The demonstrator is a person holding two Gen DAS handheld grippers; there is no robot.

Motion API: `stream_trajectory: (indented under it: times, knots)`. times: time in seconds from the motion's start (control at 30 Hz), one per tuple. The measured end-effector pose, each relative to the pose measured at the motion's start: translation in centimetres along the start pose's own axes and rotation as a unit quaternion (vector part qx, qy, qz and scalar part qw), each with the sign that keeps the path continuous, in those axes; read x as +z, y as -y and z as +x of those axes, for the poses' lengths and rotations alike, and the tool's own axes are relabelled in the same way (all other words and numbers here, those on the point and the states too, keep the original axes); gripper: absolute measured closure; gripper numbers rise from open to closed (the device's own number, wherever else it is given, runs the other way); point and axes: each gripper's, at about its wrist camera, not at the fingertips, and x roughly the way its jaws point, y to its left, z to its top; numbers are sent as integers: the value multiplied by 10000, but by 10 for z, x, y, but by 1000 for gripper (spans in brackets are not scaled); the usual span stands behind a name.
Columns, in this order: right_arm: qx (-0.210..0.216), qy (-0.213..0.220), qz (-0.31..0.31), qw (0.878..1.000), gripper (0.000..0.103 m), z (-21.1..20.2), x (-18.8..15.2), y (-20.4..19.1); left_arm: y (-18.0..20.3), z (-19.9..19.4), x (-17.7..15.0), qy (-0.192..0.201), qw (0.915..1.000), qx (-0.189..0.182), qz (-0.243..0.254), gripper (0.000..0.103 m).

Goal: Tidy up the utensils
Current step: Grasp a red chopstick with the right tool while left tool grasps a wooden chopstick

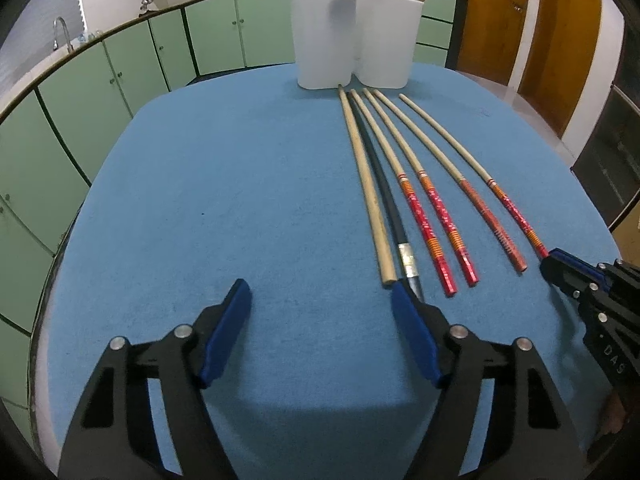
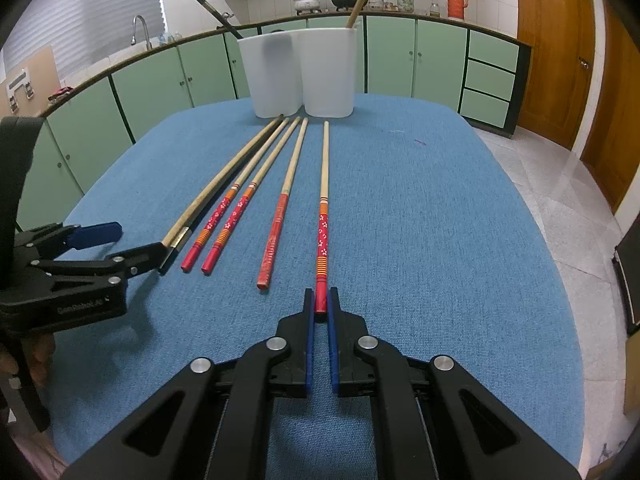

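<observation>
Several long chopsticks lie side by side on the blue table [image 1: 240, 200], tips toward a white two-part holder [image 1: 354, 40] at the far edge. My right gripper [image 2: 320, 300] is shut on the red end of the rightmost red-handled chopstick [image 2: 323, 216], which rests on the cloth. It also shows in the left wrist view [image 1: 480, 176]. My left gripper [image 1: 320, 292] is open and empty, its right finger beside the ends of the plain wooden chopstick [image 1: 368, 196] and the black chopstick [image 1: 386, 196]. The holder [image 2: 304, 76] has a black stick and a wooden stick standing in it.
Three more red-handled chopsticks [image 2: 276, 220] lie between the two grippers. Green kitchen cabinets [image 2: 400, 56] run behind the table. A wooden door [image 2: 560, 40] and tiled floor are to the right. The table's left half is bare cloth.
</observation>
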Motion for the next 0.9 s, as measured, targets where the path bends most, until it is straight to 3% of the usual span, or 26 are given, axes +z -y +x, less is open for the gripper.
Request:
stream_trajectory:
  times: [0.3,0.33,0.43,0.9]
  knots:
    - [41,-8,69,10000,97,1,0,1,9,-7,-6,126,9998,-142,9,62]
    - [43,-7,71,10000,97,1,0,1,10,-7,-6,135,9998,-173,15,68]
    - [62,16,104,9999,97,-1,-1,2,12,-9,-7,135,9992,-374,3,103]
    - [117,64,197,9997,97,-5,-3,6,3,-26,-18,162,9975,-669,-138,100]
